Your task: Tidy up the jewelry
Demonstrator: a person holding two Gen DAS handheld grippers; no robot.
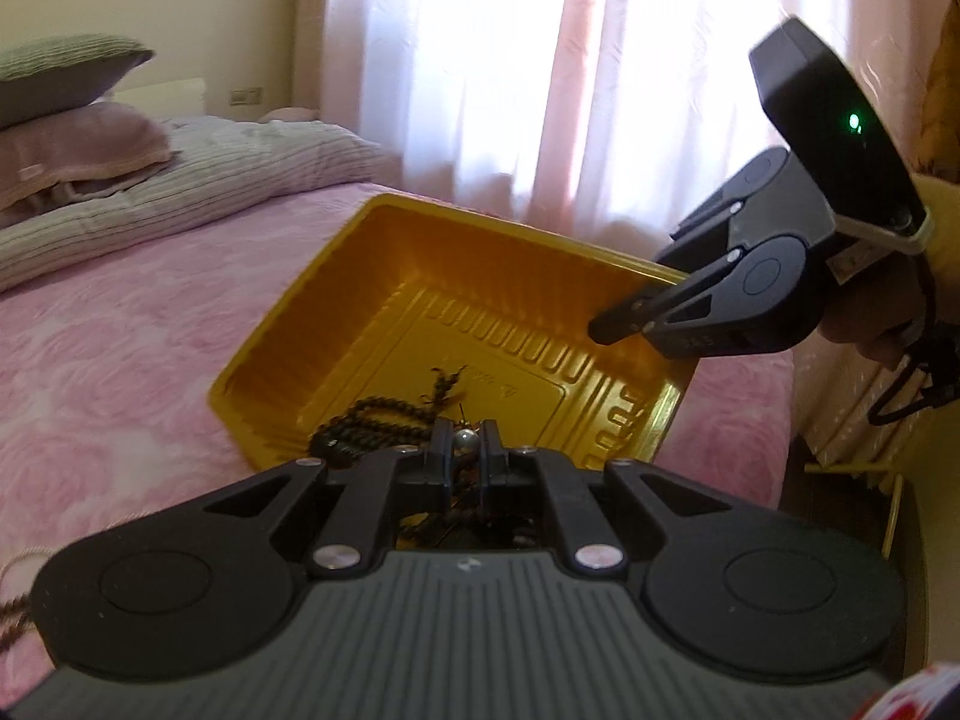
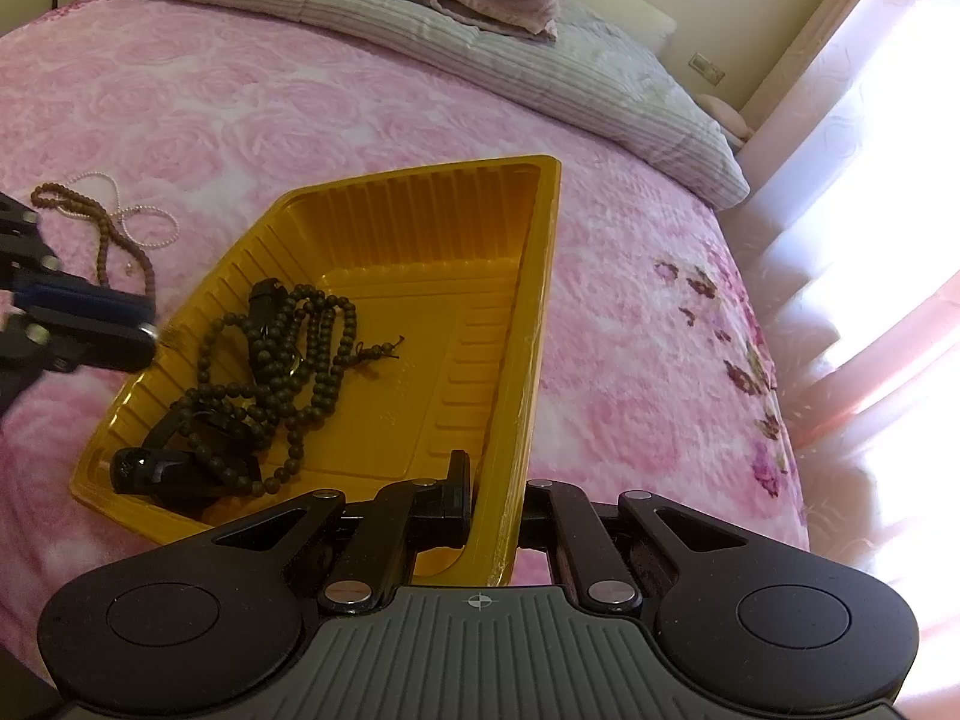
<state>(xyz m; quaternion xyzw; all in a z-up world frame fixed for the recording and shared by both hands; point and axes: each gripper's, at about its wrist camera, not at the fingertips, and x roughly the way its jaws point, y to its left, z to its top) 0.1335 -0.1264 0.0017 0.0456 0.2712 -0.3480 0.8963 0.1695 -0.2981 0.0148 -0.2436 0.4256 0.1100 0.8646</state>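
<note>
A person stands at a bed (image 2: 312,120) covered in a pink rose-patterned spread, holding a two-finger gripper in each hand. On the bed lies a shallow yellow plastic tray (image 2: 420,228) with ribbed walls. The right gripper (image 2: 474,498) has its fingers closed tight on the near wall of the tray, one finger inside and one outside, steadying it; in the left camera's view the same gripper (image 1: 606,324) shows at the tray's right rim, with the person's hand and a mustard-coloured sleeve behind it. Inside the tray, toward its left end, lies a heap of dark wooden bead strings (image 2: 282,354), tangled with a black strap or case that I cannot identify. The left gripper (image 1: 465,444) hangs over the tray's left edge, fingers all but closed on a small silvery bead (image 1: 465,439); dark strands show just below the fingers, but whether they hang from that grip cannot be told. From the right camera this gripper (image 2: 144,330) is blurred, with something small and shiny at its tip. Well to the left of the tray, still on the spread, lie a brown bead necklace (image 2: 102,228) and a thin white pearl necklace (image 2: 138,222), touching each other. The step in hand appears to be carrying a piece into the tray. The next move likely calls for letting the fingers part over the tray floor so the piece drops clear of the rim, then reaching left for the two necklaces still outside.
</note>
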